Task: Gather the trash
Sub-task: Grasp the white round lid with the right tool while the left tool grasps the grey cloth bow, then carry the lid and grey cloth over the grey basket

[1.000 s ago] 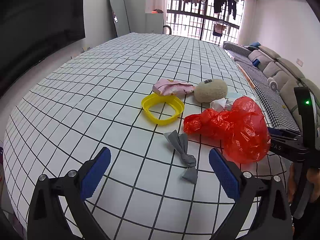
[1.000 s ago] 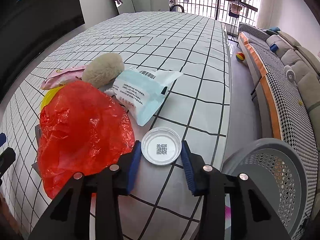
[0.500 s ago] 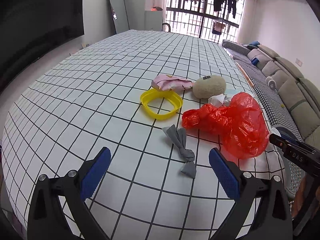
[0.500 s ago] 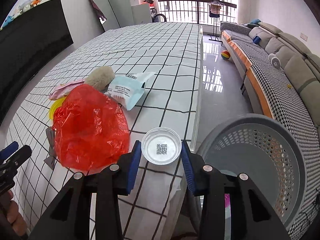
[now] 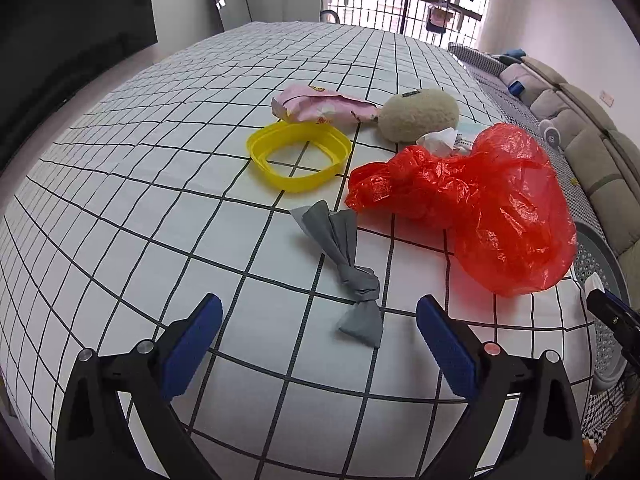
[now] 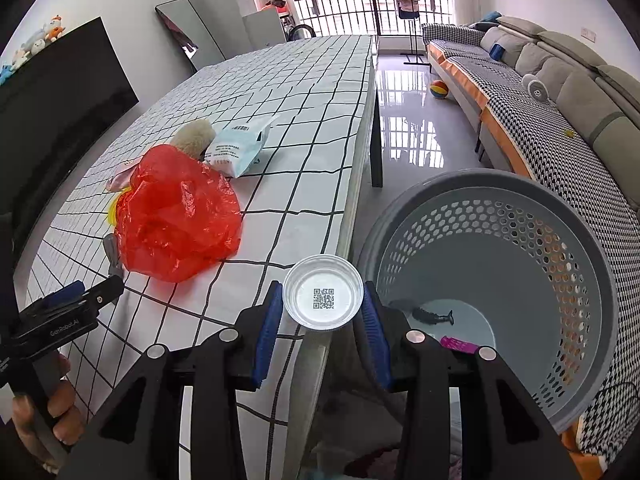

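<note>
Where table (image 6: 344, 208) ends, basket (image 6: 600, 264) close beside.

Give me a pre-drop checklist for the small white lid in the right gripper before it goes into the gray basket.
1. Right gripper jaws clamped on the white lid: ok.
2. Lid over the basket opening: not ok, it sits above the table edge.
3. Basket has room: ok, only a few small items at the bottom.
4. Left gripper clear of the path: ok, open over the gray wrapper.
5. Red bag clear of the lid: ok.
</note>
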A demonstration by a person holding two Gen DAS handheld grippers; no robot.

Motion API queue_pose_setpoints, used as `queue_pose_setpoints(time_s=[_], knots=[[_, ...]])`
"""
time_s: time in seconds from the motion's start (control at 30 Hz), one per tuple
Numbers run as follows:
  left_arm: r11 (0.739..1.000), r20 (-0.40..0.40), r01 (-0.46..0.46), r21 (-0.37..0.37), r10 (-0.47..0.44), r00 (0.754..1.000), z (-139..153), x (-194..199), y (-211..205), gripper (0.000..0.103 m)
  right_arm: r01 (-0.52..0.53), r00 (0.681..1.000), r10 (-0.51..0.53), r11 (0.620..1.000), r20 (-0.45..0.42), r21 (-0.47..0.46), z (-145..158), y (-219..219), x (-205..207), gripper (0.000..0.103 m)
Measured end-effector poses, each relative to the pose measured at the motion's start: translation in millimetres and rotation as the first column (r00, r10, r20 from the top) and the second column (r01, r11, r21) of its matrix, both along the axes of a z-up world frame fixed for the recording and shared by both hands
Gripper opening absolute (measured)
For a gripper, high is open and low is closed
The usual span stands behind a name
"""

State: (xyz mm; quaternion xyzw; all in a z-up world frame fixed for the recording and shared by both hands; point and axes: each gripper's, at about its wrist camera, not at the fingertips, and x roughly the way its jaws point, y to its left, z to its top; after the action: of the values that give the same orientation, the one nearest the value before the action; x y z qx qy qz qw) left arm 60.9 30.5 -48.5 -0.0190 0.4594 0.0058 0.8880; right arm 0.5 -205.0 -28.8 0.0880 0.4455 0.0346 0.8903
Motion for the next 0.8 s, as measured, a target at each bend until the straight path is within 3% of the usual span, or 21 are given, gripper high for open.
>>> queue_pose_setpoints(time_s=[0.17,0.27,0.3,0.33,0.37,0.57,0.8], knots=[[1.0,-0.004,0.007,0.011,-0.007,1.0,-2,3,-2,0.074,0.004,1.0,-0.004,1.0,0.0,0.006,0,-2,-2,0.039],[1.0,0.004,0.01,0.011,-0.01,1.0,-1,2,0,0.058,0.003,1.0,-0.003,1.0,-0.001,0.009,0,-1,-2,0.039],[1.0,0.008,0.017,0.004,-0.017,1.0,0,2,0,0.046,0.004,1.0,-0.004,1.0,-0.002,0.009,-1,0,-3,0.039],[1.0,0.01,0.024,0.002,-0.024,1.0,2,1,0,0.026,0.006,1.0,-0.006,1.0,-0.002,0.011,0,0,-3,0.039],[0.999,0.008,0.032,-0.003,-0.032,0.999,2,2,1,0.017,0.007,1.0,-0.007,1.0,-0.001,0.012,0,1,-3,0.039],[0.999,0.024,0.047,-0.028,-0.046,0.999,10,-9,3,0.014,0.003,1.0,-0.003,1.0,0.004,0.02,1,2,-7,0.039],[0.997,0.133,0.071,-0.012,-0.069,0.989,47,-27,-8,0.014,0.013,1.0,-0.014,1.0,0.028,0.025,9,-5,-19,0.039]])
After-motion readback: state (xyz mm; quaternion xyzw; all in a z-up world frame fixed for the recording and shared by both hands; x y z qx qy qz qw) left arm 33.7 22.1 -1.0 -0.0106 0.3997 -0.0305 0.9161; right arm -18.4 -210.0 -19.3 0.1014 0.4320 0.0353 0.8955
